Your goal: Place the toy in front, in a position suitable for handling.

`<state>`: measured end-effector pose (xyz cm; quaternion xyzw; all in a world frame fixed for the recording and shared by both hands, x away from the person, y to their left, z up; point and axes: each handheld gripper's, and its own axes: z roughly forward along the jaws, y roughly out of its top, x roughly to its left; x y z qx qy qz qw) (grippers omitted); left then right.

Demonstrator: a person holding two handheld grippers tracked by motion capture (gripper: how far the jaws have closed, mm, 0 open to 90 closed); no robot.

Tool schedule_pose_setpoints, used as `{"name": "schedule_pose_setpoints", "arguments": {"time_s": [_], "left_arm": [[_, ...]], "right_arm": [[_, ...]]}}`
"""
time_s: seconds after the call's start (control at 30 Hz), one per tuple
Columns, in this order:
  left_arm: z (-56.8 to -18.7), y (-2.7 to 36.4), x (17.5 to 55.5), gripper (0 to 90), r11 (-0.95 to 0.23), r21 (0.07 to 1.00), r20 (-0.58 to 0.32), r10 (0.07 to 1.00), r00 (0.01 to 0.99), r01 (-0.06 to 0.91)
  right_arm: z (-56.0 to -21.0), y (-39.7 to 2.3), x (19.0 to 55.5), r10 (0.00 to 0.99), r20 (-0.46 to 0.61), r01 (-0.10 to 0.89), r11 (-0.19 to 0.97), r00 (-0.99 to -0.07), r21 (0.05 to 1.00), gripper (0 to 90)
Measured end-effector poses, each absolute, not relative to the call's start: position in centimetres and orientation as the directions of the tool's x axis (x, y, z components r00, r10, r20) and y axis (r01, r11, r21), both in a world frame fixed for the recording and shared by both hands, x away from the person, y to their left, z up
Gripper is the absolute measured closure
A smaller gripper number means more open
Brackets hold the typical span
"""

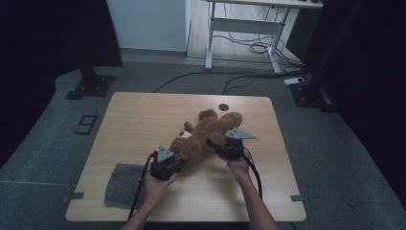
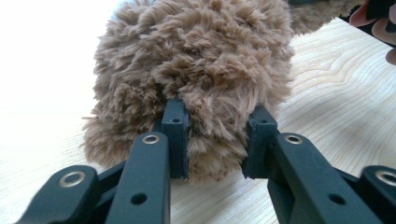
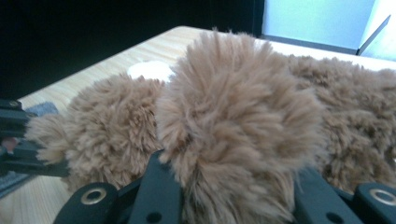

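Black jaws of the left gripper (image 2: pixel 217 140) fill the foreground of the left gripper view; I read them as clamped on a shaggy limb of the brown teddy bear (image 2: pixel 196 70), the pads pressed into the fur on either side with a wad of pile bulging between them. Both pad tips are half buried in the fur.

Right gripper (image 3: pixel 233 186), own view: its jaws rise on both sides of another furry limb and the fur spills over them, hiding the tips. I log this one as closed on the bear too.

From the high view, the bear (image 1: pixel 206 136) lies flat on the wooden table (image 1: pixel 129 120), slightly right of centre, stretched diagonally: white muzzle toward the left, legs pointing to the far right. Left gripper (image 1: pixel 176 160) meets the bear at its near-left end; right gripper (image 1: pixel 215 143) meets it at its near-right side. Each gripper is held by a hand, forearms entering from the near edge.

A grey cloth pad (image 1: pixel 123 184) lies flat near the front-left corner of the table, just beside the left hand, apart from the bear.
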<state>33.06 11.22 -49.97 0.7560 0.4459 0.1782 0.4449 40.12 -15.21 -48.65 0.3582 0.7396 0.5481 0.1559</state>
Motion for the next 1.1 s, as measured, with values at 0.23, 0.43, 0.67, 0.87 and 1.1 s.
{"name": "schedule_pose_setpoints", "arguments": {"time_s": [0.23, 0.43, 0.67, 0.87, 1.1], "left_arm": [[-48.7, 11.9, 33.2, 71.3, -0.188, 0.849, -0.137, 0.825, 0.549, 0.494], [-47.6, 12.4, 33.4, 73.3, -0.177, 0.861, -0.141, 0.817, 0.559, 0.477], [-46.5, 13.1, 33.9, 74.0, -0.168, 0.878, -0.136, 0.811, 0.569, 0.448], [-45.3, 13.6, 35.2, 74.5, -0.177, 0.881, -0.131, 0.8, 0.585, 0.439], [-45.3, 14.0, 36.0, 75.0, -0.177, 0.877, -0.136, 0.8, 0.584, 0.446]], "right_arm": [[-47.2, -15.0, 39.4, 0.677, 0.198, 0.327, 0.066, -0.709, 0.943, 75.7], [-45.3, -14.7, 38.8, 0.662, 0.185, 0.288, 0.048, -0.726, 0.956, 75.9], [-43.7, -14.5, 38.2, 0.655, 0.168, 0.252, 0.036, -0.737, 0.967, 75.9], [-42.6, -14.6, 37.7, 0.65, 0.178, 0.236, 0.002, -0.739, 0.972, 75.9], [-42.4, -14.2, 37.3, 0.631, 0.189, 0.226, -0.022, -0.752, 0.974, 75.9]]}}
